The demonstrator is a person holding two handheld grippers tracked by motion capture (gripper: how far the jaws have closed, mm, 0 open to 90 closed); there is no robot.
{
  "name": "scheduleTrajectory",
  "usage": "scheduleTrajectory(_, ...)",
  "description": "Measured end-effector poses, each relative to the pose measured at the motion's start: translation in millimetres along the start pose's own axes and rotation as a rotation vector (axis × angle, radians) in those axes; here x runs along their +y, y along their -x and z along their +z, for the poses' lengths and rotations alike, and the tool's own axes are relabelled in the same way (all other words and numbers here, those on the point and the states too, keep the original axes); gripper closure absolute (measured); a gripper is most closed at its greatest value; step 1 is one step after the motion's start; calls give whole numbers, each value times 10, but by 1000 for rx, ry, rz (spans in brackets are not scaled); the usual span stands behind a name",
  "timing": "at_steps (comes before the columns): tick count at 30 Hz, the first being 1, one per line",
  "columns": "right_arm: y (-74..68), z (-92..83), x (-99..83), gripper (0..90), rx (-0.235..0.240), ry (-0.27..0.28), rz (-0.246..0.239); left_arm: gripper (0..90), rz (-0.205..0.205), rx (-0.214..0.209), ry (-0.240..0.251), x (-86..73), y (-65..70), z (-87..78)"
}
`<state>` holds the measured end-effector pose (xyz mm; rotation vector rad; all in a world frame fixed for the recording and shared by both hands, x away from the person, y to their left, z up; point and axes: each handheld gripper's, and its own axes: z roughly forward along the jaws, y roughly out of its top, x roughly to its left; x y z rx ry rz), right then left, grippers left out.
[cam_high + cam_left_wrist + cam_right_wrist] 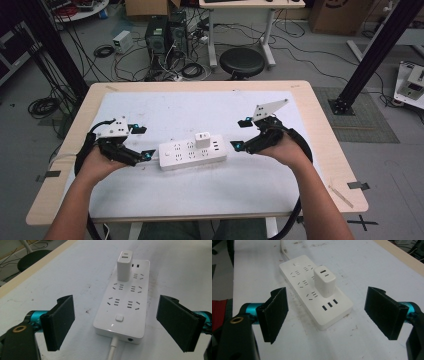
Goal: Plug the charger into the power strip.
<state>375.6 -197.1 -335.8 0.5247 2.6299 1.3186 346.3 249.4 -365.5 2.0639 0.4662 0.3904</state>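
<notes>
A white power strip (192, 154) lies in the middle of the white mat, and a white USB charger block (202, 139) stands plugged into a socket near its right end. In the left gripper view the strip (125, 307) runs away from the jaws, its cable at the near end and the charger (124, 265) at the far end. My left gripper (141, 142) stands open just left of the strip, nothing between its pads. My right gripper (242, 134) stands open just right of the strip, apart from it. The right gripper view shows the charger (324, 281) upright on the strip (317, 292).
The white mat (200, 190) covers most of the wooden table (320, 125). Beyond the far edge stand a black stool (242, 62), computer towers (165, 35) and tangled cables on the floor. Black frame posts rise at both sides.
</notes>
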Motion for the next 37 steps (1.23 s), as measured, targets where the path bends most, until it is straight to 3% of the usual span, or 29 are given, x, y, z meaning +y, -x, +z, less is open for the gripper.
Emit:
scheduleTrajectory(11, 24, -86, -305, 196, -39, 85, 78, 152, -11, -11, 5, -76, -6, 83)
scheduleTrajectory(37, 49, -96, -298, 197, -28, 101, 92, 153, -8, -6, -1, -60, -7, 85)
